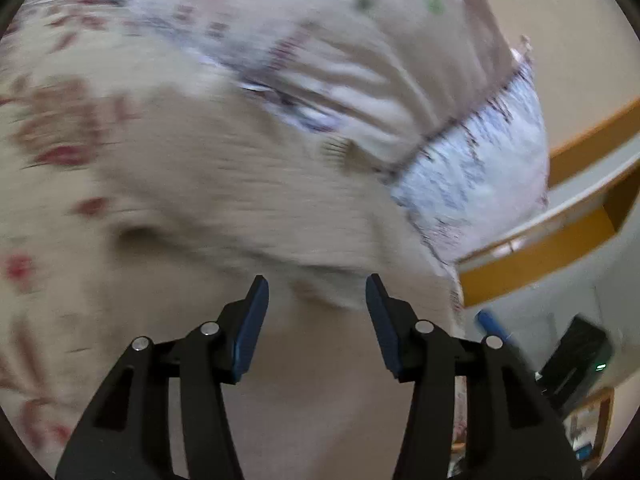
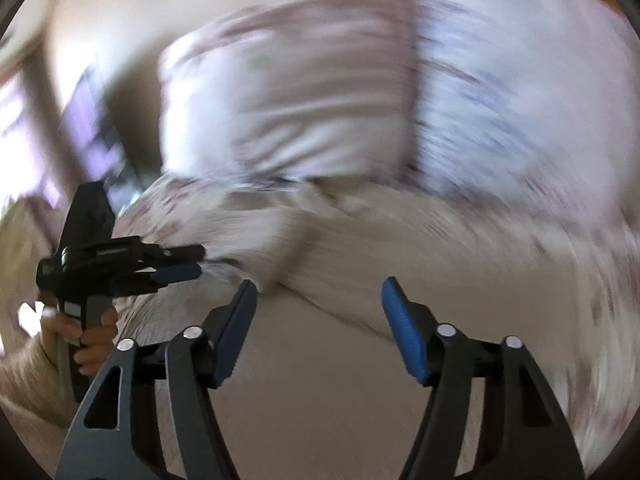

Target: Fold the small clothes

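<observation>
Beige bedding (image 1: 320,400) carries a cream garment (image 1: 224,200) near its edge; left gripper (image 1: 316,292) and right gripper (image 2: 318,292) hover spread and empty, so a hasty pinch may snag bedding.

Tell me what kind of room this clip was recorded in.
Probably a bedroom at home: a floral bedsheet, a patterned pillow at its edge, and wooden furniture beyond. Heavy blur leaves this uncertain.

Soft daylight, no glare; heavy motion smear across cloth (worst in right wrist view), dark fisheye vignette at corners.
</observation>
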A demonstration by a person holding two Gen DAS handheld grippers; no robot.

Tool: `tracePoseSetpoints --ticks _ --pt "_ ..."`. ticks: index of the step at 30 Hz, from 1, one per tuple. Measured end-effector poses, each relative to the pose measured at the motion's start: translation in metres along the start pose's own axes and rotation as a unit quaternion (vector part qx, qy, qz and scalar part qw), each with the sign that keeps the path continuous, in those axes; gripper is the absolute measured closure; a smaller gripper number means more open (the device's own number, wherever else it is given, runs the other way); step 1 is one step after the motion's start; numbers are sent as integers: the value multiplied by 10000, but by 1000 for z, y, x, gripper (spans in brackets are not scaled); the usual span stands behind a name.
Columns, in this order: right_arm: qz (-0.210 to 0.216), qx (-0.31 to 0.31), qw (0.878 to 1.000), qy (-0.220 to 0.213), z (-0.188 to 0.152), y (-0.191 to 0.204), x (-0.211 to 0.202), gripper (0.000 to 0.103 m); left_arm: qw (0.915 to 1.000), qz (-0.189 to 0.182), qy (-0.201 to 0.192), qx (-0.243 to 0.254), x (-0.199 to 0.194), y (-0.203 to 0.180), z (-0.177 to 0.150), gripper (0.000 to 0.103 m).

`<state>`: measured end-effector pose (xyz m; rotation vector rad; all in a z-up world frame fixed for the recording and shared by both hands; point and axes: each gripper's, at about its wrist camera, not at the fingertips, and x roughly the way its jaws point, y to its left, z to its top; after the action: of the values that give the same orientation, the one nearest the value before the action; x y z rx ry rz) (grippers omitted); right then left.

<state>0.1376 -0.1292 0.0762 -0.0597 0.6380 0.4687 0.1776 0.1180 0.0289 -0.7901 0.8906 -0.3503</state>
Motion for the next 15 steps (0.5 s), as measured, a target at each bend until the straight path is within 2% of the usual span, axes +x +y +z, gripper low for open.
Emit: tracePoseSetpoints --ticks 3,6,10,13,15 --pt "294 -1008 9944 99 15 44 33 52 9993 331 -151 18 -13 19 -5 53" --pt "501 -1548 9860 367 22 76 76 61 9983 515 -267 64 -24 29 -5 51" --pt "428 -2191 9725 664 18 104 117 62 9964 728 -394 156 -28 39 -2 47" --pt "247 -2517 9640 826 9 112 135 62 9972 628 -393 82 -28 43 3 44" --pt "49 -2600 9620 833 7 113 142 67 9975 584 -395 27 -26 44 6 43"
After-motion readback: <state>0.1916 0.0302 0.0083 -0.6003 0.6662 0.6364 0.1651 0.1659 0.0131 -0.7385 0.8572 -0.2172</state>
